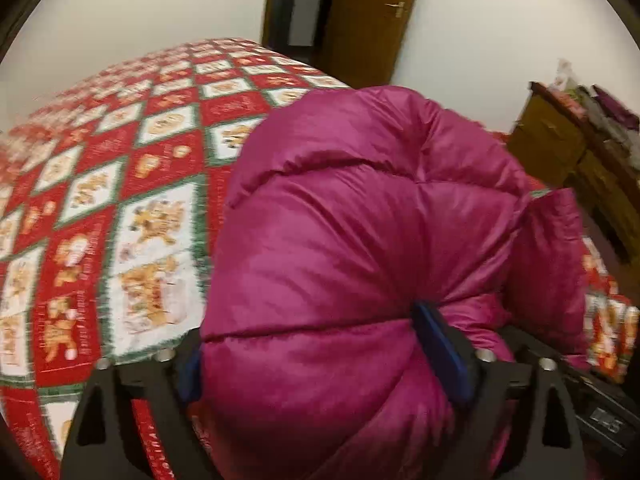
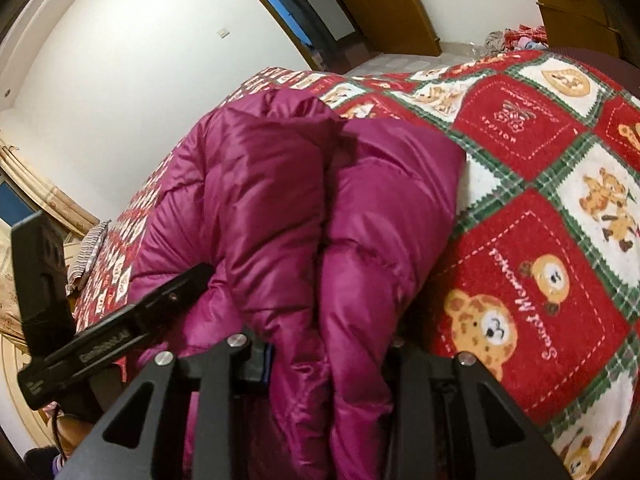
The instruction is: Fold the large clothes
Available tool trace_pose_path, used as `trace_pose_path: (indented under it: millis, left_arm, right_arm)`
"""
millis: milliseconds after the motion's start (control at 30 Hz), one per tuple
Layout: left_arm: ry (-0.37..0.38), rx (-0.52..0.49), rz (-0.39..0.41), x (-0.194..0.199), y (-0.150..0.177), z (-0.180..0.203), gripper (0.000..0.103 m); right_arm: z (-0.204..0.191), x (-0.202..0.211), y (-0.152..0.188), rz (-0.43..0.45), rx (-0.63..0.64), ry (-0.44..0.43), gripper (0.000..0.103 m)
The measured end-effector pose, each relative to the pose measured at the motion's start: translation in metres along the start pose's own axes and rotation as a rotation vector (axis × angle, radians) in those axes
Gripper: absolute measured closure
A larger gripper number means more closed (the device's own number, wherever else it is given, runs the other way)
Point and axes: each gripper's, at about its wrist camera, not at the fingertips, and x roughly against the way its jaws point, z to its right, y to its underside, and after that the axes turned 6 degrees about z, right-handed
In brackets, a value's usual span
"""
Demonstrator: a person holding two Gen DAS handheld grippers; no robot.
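A bed is covered by a red, white and green bear-patterned blanket (image 1: 120, 184). A bulky magenta puffer jacket (image 1: 340, 240) is bunched on the blanket's near part, well apart from the wooden door (image 1: 368, 20) at the far wall. A thick fold of the jacket is bracketed by the widely spread left gripper (image 1: 320, 356). A narrower fold is clamped in the right gripper (image 2: 328, 360).

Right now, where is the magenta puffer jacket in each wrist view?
Left wrist: magenta puffer jacket fills centre and lower right, bulging between the left gripper fingers.
Right wrist: jacket at centre-left, running down into the right gripper.
Shared landmark: red teddy-bear bedspread.
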Motion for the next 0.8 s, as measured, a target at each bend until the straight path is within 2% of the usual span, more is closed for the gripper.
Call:
trace_pose_path:
  millis: [33, 67, 100, 200, 267, 400, 433, 500, 567, 700, 800]
  left_arm:
    - [-0.018, -0.008, 0.006, 0.001, 0.000, 0.001, 0.004]
    - [-0.022, -0.020, 0.011, 0.004, 0.000, 0.002, 0.004]
    - [-0.024, -0.031, 0.013, 0.007, 0.000, 0.003, 0.004]
    - [-0.039, -0.063, 0.032, 0.020, 0.001, 0.004, 0.004]
    - [-0.068, -0.092, 0.047, 0.030, 0.002, 0.006, 0.004]
    - [-0.134, -0.164, 0.084, 0.052, 0.005, 0.010, 0.004]
    - [-0.146, -0.165, 0.089, 0.055, 0.005, 0.010, 0.004]
    - [-0.154, -0.157, 0.090, 0.060, 0.004, 0.008, 0.004]
    - [-0.155, -0.155, 0.091, 0.063, 0.003, 0.008, 0.004]
    - [-0.185, -0.170, 0.101, 0.065, -0.002, 0.010, 0.004]
    - [-0.197, -0.176, 0.123, 0.067, -0.008, 0.012, 0.004]
  right_arm:
    - [-0.001, 0.004, 0.006, 0.000, 0.007, 0.012, 0.061]
    - [-0.001, 0.006, 0.006, 0.003, 0.009, 0.038, 0.051]
    - [-0.001, 0.010, 0.007, 0.009, 0.007, 0.048, 0.049]
    - [0.004, 0.029, 0.009, 0.031, -0.011, 0.048, 0.044]
    - [0.006, 0.054, 0.010, 0.075, -0.012, 0.063, 0.042]
    - [0.007, 0.093, 0.008, 0.163, 0.043, 0.160, 0.042]
    - [0.003, 0.106, 0.007, 0.195, 0.075, 0.205, 0.042]
    - [-0.009, 0.117, 0.003, 0.234, 0.128, 0.233, 0.043]
    - [-0.031, 0.122, -0.006, 0.271, 0.197, 0.244, 0.052]
    - [-0.061, 0.094, -0.026, 0.245, 0.271, 0.219, 0.062]
    - [-0.063, 0.054, -0.035, 0.188, 0.274, 0.250, 0.067]
